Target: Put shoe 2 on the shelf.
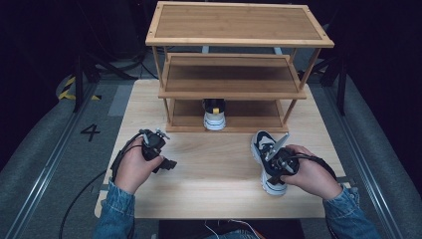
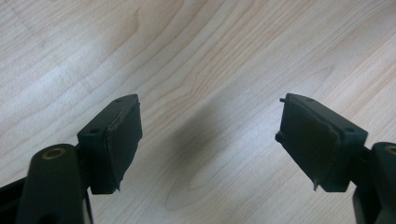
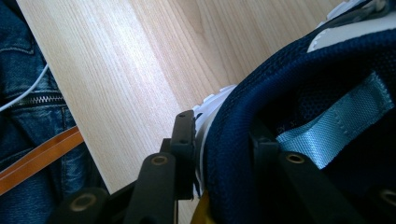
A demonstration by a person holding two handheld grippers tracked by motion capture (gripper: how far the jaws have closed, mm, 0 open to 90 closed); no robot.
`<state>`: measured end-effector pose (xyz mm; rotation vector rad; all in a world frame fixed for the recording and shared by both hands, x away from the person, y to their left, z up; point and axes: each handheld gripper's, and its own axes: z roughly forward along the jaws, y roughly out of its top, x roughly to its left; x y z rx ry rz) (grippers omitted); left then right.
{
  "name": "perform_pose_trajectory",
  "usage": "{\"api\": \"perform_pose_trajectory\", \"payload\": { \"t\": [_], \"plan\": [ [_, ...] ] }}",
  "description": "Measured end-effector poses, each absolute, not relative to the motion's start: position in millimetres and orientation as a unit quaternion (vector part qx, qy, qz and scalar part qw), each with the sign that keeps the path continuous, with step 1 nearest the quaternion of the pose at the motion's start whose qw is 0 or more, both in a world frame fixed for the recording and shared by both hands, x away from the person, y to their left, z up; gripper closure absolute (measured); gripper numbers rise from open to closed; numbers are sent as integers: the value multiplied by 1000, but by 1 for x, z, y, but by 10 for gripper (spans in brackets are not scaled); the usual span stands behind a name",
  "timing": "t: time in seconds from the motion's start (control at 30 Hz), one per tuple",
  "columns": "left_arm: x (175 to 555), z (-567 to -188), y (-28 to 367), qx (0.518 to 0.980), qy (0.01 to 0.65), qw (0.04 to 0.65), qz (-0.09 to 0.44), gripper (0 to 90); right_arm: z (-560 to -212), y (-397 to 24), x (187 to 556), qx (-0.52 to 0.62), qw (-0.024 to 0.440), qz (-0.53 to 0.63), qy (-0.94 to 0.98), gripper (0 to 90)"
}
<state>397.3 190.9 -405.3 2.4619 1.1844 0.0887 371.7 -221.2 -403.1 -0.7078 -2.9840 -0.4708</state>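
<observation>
The left gripper (image 1: 166,163) hangs over bare table (image 1: 209,164) with its jaws spread wide and nothing between them, probably kept free for when it is needed. Farther right, the right gripper (image 3: 224,154) pinches the padded heel collar of a white and navy shoe (image 1: 263,149) lying on the table in front of the rack (image 1: 239,40), one jaw outside and one inside, seemingly to lift it. There are two shoes, the second shoe (image 1: 214,118) already on the lowest of the three shelves, and two grippers.

Count: two shoes, one (image 1: 214,115) at frame centre on the lowest shelf, one (image 1: 266,159) at lower right. One rack (image 1: 234,40) with three shelves. One table (image 1: 209,169). Two tools, left (image 1: 154,144) and right (image 1: 278,162).
</observation>
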Motion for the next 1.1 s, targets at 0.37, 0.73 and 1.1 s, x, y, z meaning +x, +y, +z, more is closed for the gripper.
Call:
{"api": "perform_pose_trajectory", "payload": {
  "t": [0.37, 0.73, 1.1],
  "plan": [
    [390, -409, 208, 871, 449, 199, 26, 207, -381, -209, 382, -219, -8, -175, -960, 712],
    [381, -411, 224, 860, 470, 197, 26, 191, -358, -189, 414, -203, -20, -183, -962, 711],
    [380, -411, 233, 852, 488, 187, 35, 173, -358, -169, 465, -199, -50, -182, -962, 710]
  ]
}}
